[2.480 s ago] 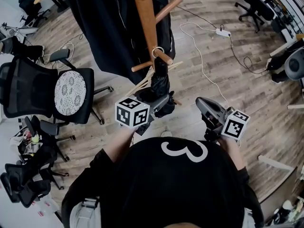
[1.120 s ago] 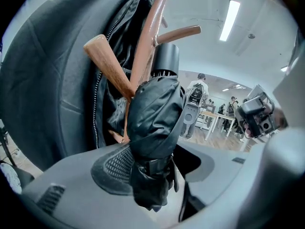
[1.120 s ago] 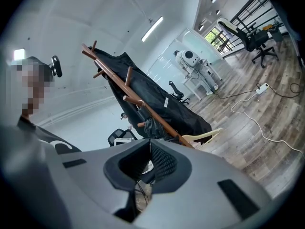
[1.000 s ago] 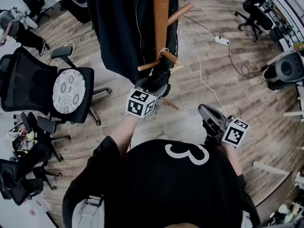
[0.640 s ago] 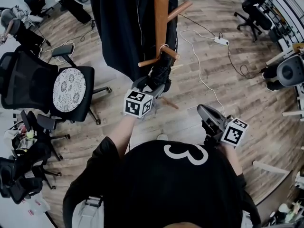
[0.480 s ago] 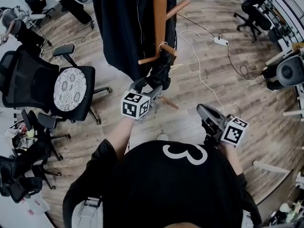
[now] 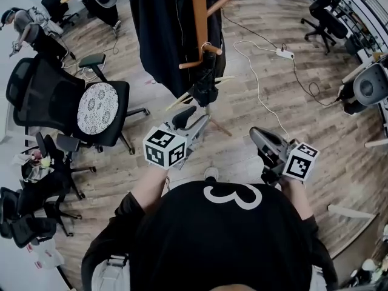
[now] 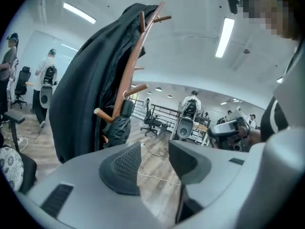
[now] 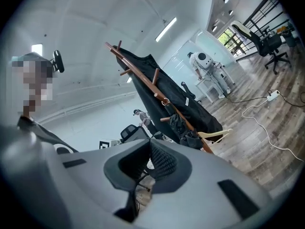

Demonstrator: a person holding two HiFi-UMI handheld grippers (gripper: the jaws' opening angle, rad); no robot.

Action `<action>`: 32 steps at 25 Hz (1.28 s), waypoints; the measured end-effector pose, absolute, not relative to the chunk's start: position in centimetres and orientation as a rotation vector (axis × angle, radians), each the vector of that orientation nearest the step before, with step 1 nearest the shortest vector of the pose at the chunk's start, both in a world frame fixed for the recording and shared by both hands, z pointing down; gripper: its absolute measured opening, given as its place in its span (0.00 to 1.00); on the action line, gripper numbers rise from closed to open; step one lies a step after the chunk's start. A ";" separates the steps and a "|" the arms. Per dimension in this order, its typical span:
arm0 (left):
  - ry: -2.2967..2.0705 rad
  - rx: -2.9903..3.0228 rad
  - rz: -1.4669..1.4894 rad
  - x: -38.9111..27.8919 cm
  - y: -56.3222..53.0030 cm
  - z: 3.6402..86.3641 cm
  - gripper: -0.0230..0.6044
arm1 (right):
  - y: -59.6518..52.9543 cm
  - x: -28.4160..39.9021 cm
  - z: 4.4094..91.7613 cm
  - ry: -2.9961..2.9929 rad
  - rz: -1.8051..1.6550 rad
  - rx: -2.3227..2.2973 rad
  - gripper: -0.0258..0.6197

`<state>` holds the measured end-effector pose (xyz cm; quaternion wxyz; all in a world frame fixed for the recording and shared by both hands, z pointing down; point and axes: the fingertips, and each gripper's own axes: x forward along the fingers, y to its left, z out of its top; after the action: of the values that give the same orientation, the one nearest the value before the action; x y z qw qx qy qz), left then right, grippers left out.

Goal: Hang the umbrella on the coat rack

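Note:
The folded black umbrella [image 7: 205, 86] hangs by its loop from a lower peg [image 7: 211, 48] of the wooden coat rack [image 7: 198, 11]. It also shows in the left gripper view, umbrella [image 8: 119, 125], and in the right gripper view, umbrella [image 9: 183, 130]. My left gripper [image 7: 191, 117] is drawn back from it, clear of the umbrella. Its jaws are closing with nothing between them, left gripper [image 8: 155, 156]. My right gripper [image 7: 257, 133] hovers to the right, away from the rack, with its pads together and empty, right gripper [image 9: 148, 159].
A long black coat [image 7: 163, 29] hangs on the rack's left side. A black office chair [image 7: 91, 105] with a patterned cushion stands at the left. A white cable and power strip [image 7: 285, 54] lie on the wooden floor to the right. Other people stand far off.
My left gripper has let go of the umbrella and pulled back toward me and upward. The umbrella stays hanging on the peg. The right gripper rose slightly.

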<state>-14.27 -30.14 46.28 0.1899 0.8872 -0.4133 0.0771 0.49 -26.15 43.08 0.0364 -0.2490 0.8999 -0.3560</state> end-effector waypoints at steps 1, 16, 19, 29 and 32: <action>-1.138 2.515 0.211 -13.5 -28.8 45.2 0.32 | -25.4 0.6 42.5 2.763 -1.083 -0.743 0.08; -0.816 2.610 0.102 -3.6 -10.7 38.2 0.08 | -11.3 3.4 36.9 2.803 -0.861 -0.616 0.08; -0.740 2.625 0.103 -1.4 -7.8 37.7 0.08 | -8.7 4.4 36.2 2.811 -0.825 -0.612 0.08; -0.659 2.719 0.147 2.8 -1.5 36.6 0.07 | -2.6 7.1 35.5 2.802 -0.766 -0.644 0.08; -0.659 2.727 0.162 3.2 -0.2 36.8 0.07 | -1.3 7.4 35.6 2.802 -0.767 -0.642 0.08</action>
<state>3.18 -0.19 36.76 0.1649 0.9571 -0.2312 0.0569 7.43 -1.28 35.62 0.0829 -0.2150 0.9386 -0.2568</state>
